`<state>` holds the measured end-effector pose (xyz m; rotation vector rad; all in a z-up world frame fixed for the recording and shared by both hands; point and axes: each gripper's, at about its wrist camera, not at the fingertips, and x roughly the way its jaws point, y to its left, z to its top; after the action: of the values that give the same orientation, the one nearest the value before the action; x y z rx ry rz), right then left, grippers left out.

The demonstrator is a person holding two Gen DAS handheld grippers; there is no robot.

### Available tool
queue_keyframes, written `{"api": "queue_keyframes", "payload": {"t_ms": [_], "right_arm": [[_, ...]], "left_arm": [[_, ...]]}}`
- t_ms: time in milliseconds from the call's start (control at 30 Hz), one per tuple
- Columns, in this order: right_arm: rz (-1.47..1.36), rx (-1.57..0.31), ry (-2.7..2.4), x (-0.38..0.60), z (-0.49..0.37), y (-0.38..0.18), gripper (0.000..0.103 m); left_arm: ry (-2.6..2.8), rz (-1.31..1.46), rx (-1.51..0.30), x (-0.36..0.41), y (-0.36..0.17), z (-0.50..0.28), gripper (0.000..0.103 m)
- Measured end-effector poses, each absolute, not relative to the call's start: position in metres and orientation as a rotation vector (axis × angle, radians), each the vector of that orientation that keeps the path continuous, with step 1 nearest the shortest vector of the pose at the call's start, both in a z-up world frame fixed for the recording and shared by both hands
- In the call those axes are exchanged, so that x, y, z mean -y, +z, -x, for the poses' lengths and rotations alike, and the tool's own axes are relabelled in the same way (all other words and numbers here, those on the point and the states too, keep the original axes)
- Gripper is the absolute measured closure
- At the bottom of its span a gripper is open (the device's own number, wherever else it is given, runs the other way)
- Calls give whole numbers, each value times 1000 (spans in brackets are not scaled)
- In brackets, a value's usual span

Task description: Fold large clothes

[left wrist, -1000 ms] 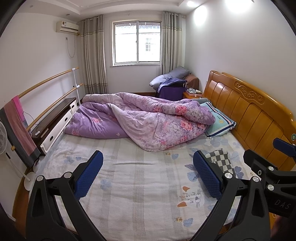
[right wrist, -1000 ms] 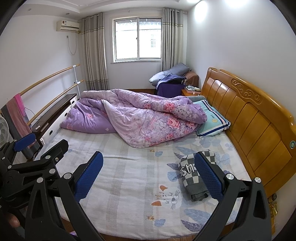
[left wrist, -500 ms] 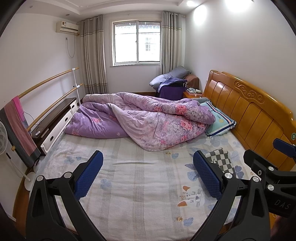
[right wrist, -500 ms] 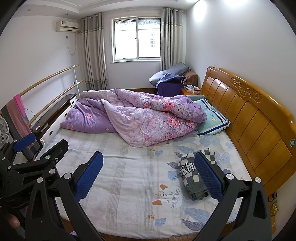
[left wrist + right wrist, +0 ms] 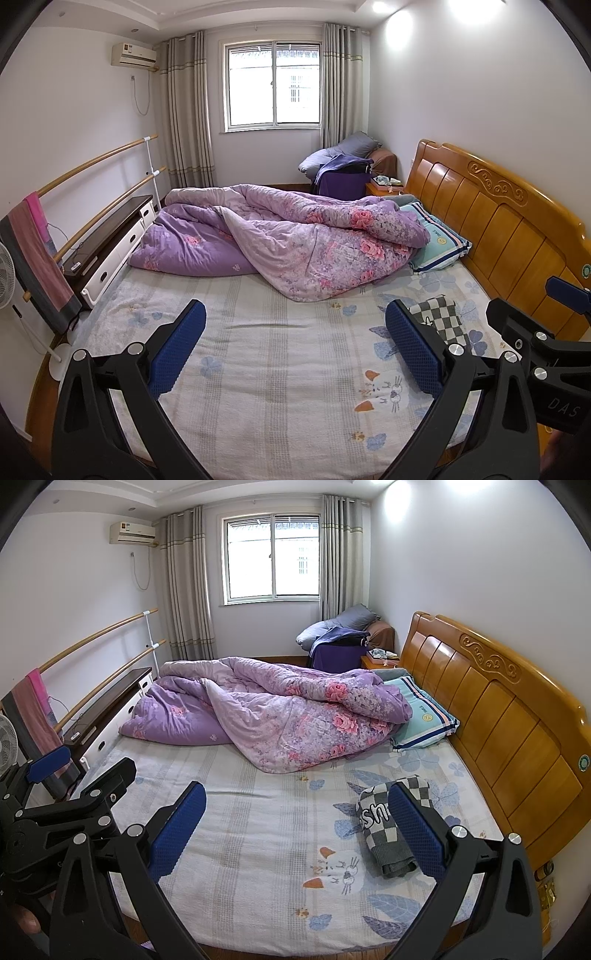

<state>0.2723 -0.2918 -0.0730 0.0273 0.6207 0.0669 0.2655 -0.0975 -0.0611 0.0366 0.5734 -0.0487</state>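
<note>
Holding both tools above the near edge of the bed [image 5: 258, 369], I have the left gripper [image 5: 295, 347] and the right gripper [image 5: 295, 827] spread wide with nothing between the pads. One checkered garment [image 5: 391, 827] lies rolled into a bundle on the sheet near the headboard [image 5: 498, 716], apart from both tools. I judge that piece done or barely started; the rumpled purple floral quilt [image 5: 295, 240] sits unfolded further back.

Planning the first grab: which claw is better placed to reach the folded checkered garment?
Right, probably. The checkered garment lies beside the right claw, partly behind its right finger. It lies off to the right of the left claw.
</note>
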Motion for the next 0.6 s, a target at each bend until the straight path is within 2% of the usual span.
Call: {"api": "queue_keyframes", "payload": {"t_ms": [600], "right_arm": [[-30,-623,63,291,-270,-73,8]], "left_arm": [[-48,-37,-574,97,-62,-265,5]]}}
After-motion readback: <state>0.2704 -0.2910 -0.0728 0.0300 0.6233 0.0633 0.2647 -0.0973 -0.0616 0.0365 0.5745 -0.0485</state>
